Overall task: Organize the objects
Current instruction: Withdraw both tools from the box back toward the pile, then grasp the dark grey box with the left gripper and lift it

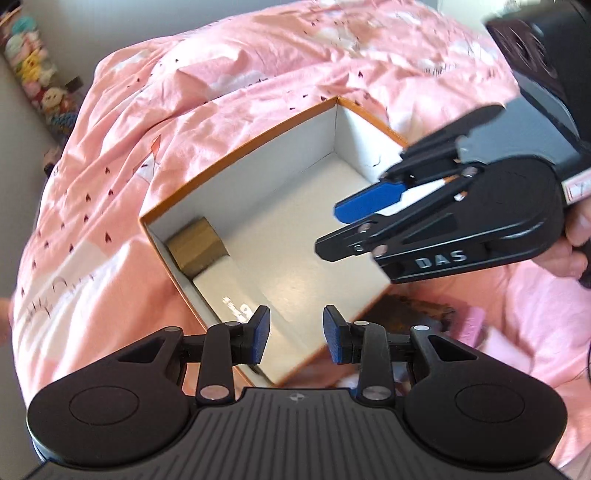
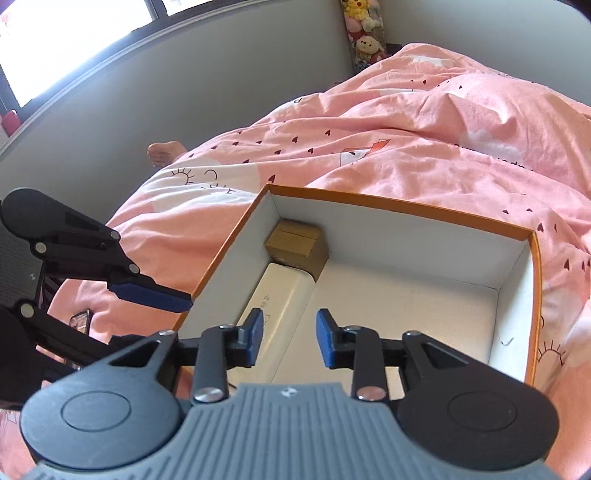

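An open box (image 1: 243,151) (image 2: 406,201) with an orange rim and white inside sits on a pink quilt. In one corner stands a small brown cardboard box (image 1: 197,245) (image 2: 297,245), with a white oblong box (image 1: 229,291) (image 2: 284,295) lying beside it along the wall. My left gripper (image 1: 296,338) is open and empty above the box's near edge. My right gripper (image 2: 290,341) is open and empty over the box; it also shows in the left wrist view (image 1: 332,229). The left gripper shows at the left of the right wrist view (image 2: 155,295).
The pink quilt (image 1: 147,110) (image 2: 406,129) covers the bed all round the box. A dark brown object (image 1: 410,314) and a pink item (image 1: 472,325) lie by the box's near right side. Plush toys (image 1: 33,81) (image 2: 364,29) line the wall. A bare foot (image 2: 164,153) shows at the bed's edge.
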